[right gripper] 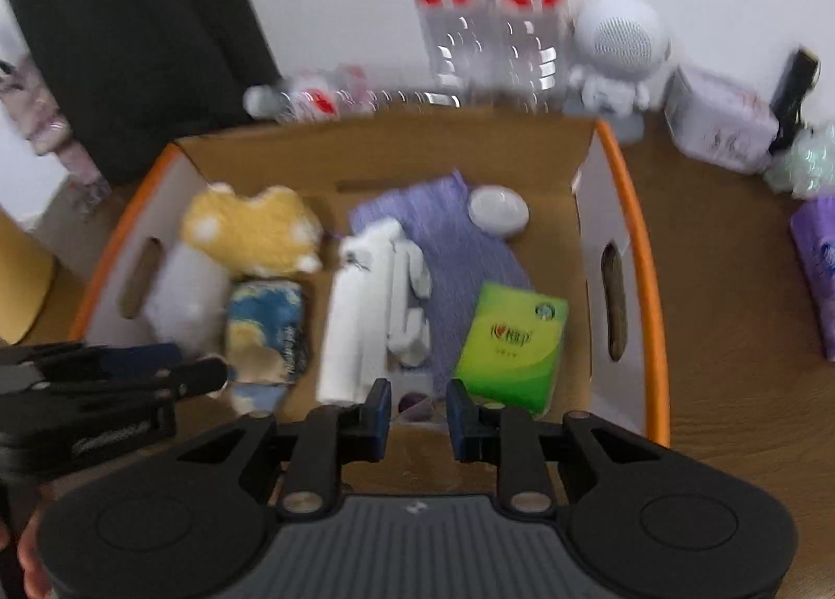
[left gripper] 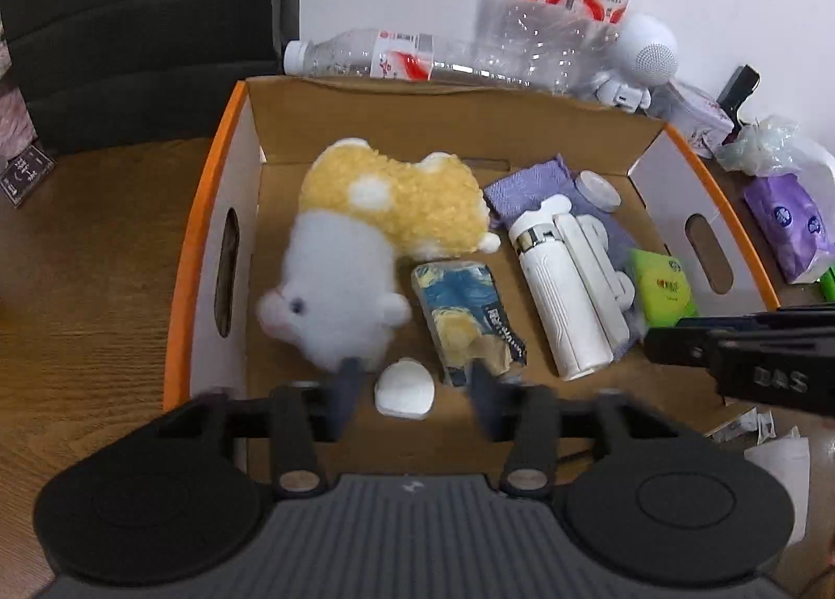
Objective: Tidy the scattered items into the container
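Box (left gripper: 209, 244) with orange rim sits on the tabletop (left gripper: 94, 244), holding plush toy (left gripper: 365, 234), white bottle (left gripper: 561, 286) and green tissue pack (right gripper: 514, 343); left gripper (left gripper: 412, 403) and right gripper (right gripper: 417, 414) hover over its near edge, fingers released, empty

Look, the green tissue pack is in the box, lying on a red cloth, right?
Not quite. The green tissue pack is in the box, but the cloth under it is purple, not red. The right wrist view shows it best.
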### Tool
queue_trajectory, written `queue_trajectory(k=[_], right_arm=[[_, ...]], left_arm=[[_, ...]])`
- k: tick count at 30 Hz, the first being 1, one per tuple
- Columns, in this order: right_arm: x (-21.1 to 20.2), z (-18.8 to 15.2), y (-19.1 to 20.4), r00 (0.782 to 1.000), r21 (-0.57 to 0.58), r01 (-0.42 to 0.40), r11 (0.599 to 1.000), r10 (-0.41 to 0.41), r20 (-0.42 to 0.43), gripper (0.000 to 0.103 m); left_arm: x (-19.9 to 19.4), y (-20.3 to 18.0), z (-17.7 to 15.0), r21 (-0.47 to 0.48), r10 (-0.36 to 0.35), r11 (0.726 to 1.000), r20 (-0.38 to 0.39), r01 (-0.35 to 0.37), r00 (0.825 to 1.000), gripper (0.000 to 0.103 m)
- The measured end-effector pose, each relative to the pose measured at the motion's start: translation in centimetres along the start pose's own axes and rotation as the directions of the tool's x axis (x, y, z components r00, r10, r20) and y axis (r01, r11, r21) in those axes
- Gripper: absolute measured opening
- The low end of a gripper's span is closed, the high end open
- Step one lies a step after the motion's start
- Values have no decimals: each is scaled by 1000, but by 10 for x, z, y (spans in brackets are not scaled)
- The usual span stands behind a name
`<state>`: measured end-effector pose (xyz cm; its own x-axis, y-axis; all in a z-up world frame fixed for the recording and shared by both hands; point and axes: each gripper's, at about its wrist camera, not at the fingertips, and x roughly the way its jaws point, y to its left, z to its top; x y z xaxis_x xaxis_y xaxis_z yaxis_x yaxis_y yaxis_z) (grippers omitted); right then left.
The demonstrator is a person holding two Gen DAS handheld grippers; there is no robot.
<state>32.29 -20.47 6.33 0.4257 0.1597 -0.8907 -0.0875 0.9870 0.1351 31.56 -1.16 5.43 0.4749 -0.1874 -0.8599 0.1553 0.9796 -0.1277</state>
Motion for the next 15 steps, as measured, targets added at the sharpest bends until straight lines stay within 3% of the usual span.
queue_trajectory(k=[1,2,4,10,15], right_arm=[[2,1,-2,1000,3,13,1000,-13,-12,43],[2,0,-4,1000,-1,20,1000,-20,-14,49],[-3,0,-10,999,-2,32,999,-32,-9,60],[-20,-9,-17,996,10,58,998,-57,-67,62],[-59,-21,-11,999,6,37,999,-37,19,64]], left_arm=[[-3,0,0,13,3,1000,6,-3,1000,60],[-7,-1,0,24,9,1000,8,-9,1000,60],[-17,0,1,32,13,999,13,-14,1000,71],[-45,-2,-1,1,14,1000,10,-14,1000,75],[-78,-11,-15,11,21,1000,60,-22,998,83]])
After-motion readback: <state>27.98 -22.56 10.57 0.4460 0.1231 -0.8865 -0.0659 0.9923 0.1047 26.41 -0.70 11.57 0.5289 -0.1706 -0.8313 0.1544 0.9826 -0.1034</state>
